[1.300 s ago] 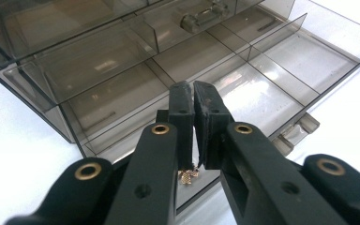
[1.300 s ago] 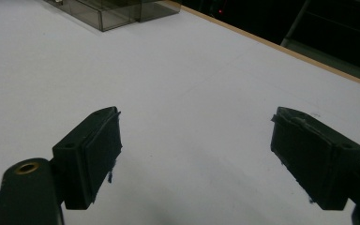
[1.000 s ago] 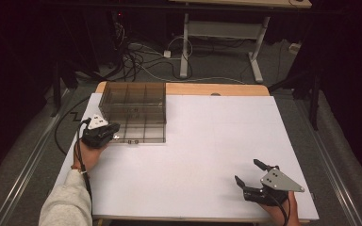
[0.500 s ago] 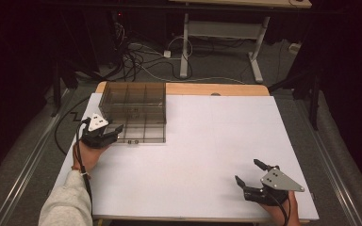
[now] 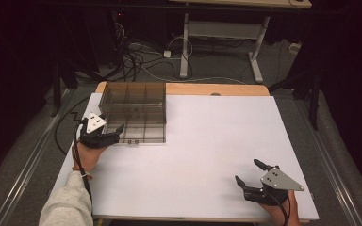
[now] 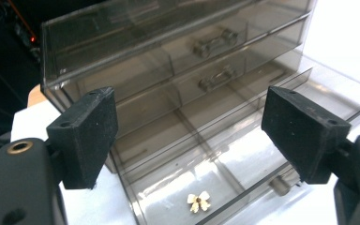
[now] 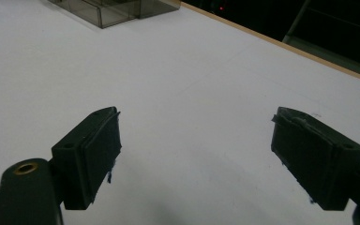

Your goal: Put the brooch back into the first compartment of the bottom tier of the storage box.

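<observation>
The left gripper (image 5: pixel 114 131) hangs at the near left corner of the drawer box (image 5: pixel 133 104), and its jaws have just been opening; they now stand wide apart with nothing between the pads. The bottom drawer (image 5: pixel 140 133) is pulled out toward the person and lies open just in front of this gripper. In the left gripper view a small gold bow (image 6: pixel 198 201) lies on the floor of the near compartment of the drawer, below and between the two jaws, a little toward the right one. It touches neither of them. The drawer knob (image 6: pixel 278 185) sits on the drawer front, just under the right jaw. The drawer runs out of the box along the line from the far edge of the table (image 5: pixel 202 155) to the near edge, so to push it shut would mean a move away from the person. The two upper drawers look closed, with their handles facing the camera. The right gripper (image 5: pixel 249 176) rests well apart, at the near right corner of the table, also with jaws wide open and empty, pointing across the bare white surface toward the box. The left hand is much nearer to the drawer, so I judge that the coming move belongs to it.
</observation>
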`<state>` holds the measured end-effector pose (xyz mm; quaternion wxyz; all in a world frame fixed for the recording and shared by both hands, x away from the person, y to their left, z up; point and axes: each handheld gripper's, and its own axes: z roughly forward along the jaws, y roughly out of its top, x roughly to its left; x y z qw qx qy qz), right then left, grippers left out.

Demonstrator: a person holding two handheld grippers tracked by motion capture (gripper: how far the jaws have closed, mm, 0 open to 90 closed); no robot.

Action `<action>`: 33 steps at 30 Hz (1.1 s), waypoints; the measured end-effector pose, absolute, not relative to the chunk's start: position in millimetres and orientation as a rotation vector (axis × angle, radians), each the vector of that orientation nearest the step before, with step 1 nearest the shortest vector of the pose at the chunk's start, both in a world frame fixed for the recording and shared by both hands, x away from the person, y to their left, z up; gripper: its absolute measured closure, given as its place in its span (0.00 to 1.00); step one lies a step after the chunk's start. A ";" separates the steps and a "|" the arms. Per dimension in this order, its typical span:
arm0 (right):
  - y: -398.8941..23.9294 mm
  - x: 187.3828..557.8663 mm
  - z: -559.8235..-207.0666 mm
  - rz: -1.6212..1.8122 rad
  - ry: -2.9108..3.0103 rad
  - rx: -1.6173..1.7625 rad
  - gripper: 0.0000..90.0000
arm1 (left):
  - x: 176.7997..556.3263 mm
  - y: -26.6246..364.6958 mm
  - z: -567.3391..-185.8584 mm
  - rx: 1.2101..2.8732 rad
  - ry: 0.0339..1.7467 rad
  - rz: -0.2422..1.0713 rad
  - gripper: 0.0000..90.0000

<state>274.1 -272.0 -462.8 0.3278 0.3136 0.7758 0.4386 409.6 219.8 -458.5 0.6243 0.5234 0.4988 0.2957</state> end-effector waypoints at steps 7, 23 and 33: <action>-271.4 274.1 -463.3 1.148 2.037 0.824 0.18 | 404.0 211.3 -455.2 1.227 1.101 0.669 0.20; -270.8 273.7 -463.5 1.141 2.043 0.811 0.18 | 395.9 195.5 -450.1 1.231 1.048 0.655 0.20; -270.8 273.5 -463.5 1.143 2.040 0.814 0.18 | 390.2 183.9 -446.8 1.248 1.004 0.634 0.20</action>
